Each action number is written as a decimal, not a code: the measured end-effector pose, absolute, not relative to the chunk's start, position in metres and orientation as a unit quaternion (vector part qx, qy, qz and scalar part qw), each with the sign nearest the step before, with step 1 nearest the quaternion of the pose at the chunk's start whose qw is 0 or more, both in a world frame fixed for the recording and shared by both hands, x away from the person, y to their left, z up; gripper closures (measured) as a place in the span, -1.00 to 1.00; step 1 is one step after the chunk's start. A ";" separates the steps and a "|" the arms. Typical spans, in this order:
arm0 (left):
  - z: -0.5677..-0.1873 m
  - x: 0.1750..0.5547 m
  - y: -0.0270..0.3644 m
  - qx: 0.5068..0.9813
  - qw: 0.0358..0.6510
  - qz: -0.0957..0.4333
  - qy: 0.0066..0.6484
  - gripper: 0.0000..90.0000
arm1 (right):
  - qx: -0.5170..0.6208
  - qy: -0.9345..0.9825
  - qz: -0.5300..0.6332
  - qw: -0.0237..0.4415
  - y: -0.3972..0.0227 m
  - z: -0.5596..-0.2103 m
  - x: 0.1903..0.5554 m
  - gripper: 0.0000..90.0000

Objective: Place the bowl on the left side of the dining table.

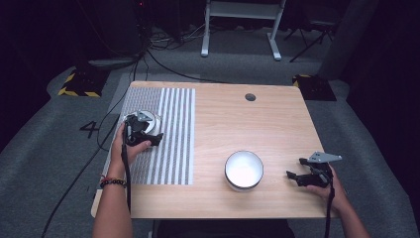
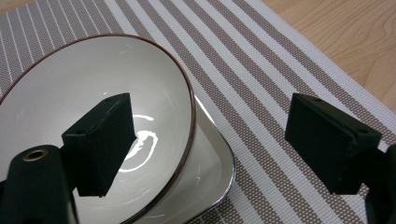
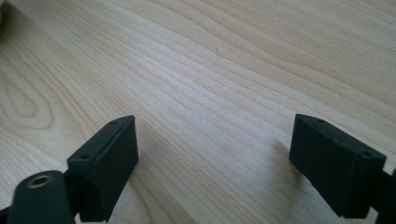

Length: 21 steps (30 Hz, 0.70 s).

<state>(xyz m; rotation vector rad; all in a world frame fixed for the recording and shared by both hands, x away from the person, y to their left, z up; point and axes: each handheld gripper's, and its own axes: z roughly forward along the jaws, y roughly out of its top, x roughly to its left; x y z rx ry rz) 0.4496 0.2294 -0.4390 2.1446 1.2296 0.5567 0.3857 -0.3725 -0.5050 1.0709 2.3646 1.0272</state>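
A white bowl with a thin brown rim (image 2: pixel 70 84) rests tilted inside a second white dish (image 2: pixel 212 163) on a grey-and-white striped placemat (image 2: pixel 261 60). My left gripper (image 2: pixel 210 107) is open and straddles the bowl's right rim, with one jaw inside the bowl and the other over the mat. In the high view this gripper (image 1: pixel 147 133) covers most of the bowl (image 1: pixel 154 120) at the mat's (image 1: pixel 173 148) left side. My right gripper (image 1: pixel 296 168) is open near the table's front right, with bare wood between its jaws (image 3: pixel 215 121).
Another white bowl with a dark rim (image 1: pixel 243 169) stands on the wooden table (image 1: pixel 257 124) between the mat and my right gripper. A round dark cable hole (image 1: pixel 250 97) lies near the far edge. Cables trail off the left side.
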 end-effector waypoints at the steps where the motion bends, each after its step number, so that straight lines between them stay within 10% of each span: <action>1: -0.438 0.448 0.228 0.808 0.302 0.211 0.461 -0.64 | 0.378 0.834 0.362 0.174 -0.373 -0.505 0.386 -0.65; 21: -0.429 0.431 0.206 0.823 0.316 0.217 0.420 -0.64 | 0.378 0.834 0.362 0.174 -0.372 -0.505 0.386 -0.65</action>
